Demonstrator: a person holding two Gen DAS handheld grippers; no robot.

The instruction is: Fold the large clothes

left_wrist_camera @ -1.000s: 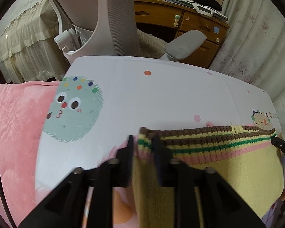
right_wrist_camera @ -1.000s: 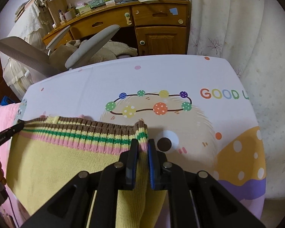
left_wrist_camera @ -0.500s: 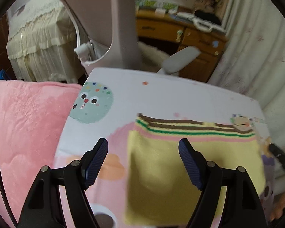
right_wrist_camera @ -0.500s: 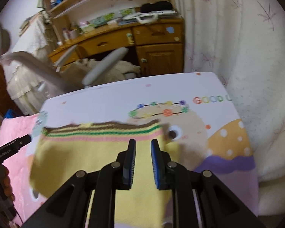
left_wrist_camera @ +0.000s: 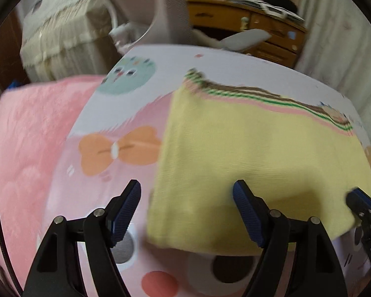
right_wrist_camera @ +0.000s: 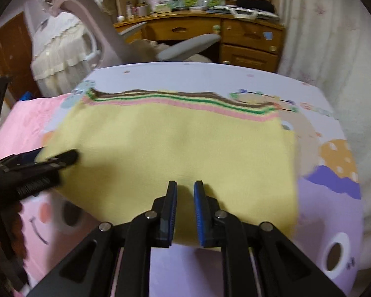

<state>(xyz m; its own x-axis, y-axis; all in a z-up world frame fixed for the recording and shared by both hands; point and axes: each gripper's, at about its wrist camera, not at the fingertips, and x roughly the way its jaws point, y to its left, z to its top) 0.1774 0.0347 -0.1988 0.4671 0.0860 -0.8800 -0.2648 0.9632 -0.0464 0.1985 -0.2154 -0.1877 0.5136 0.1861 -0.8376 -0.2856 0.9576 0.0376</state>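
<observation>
A yellow knitted garment (left_wrist_camera: 259, 148) lies folded flat on the cartoon-print bed sheet (left_wrist_camera: 116, 113), its brown, green and pink striped hem (right_wrist_camera: 173, 99) along the far edge. My left gripper (left_wrist_camera: 186, 198) hovers over the garment's near left corner. Its jaws are wide and still opening, gripping nothing. My right gripper (right_wrist_camera: 185, 193) hangs over the garment's (right_wrist_camera: 173, 143) near edge. Only a narrow gap is left between its closing jaws, and no cloth is in it. Each gripper shows at the edge of the other's view: the right gripper (left_wrist_camera: 361, 203) and the left gripper (right_wrist_camera: 49, 163).
A pink blanket (left_wrist_camera: 24, 148) lies left of the sheet. Beyond the bed's far edge stand a grey office chair (right_wrist_camera: 185, 47) and a wooden desk (right_wrist_camera: 247, 32). A pale curtain (right_wrist_camera: 321, 49) hangs along the right side.
Both grippers let go of the striped hem and drew back to the garment's near edge. The left jaws opened wide. The garment now lies flat and folded.
</observation>
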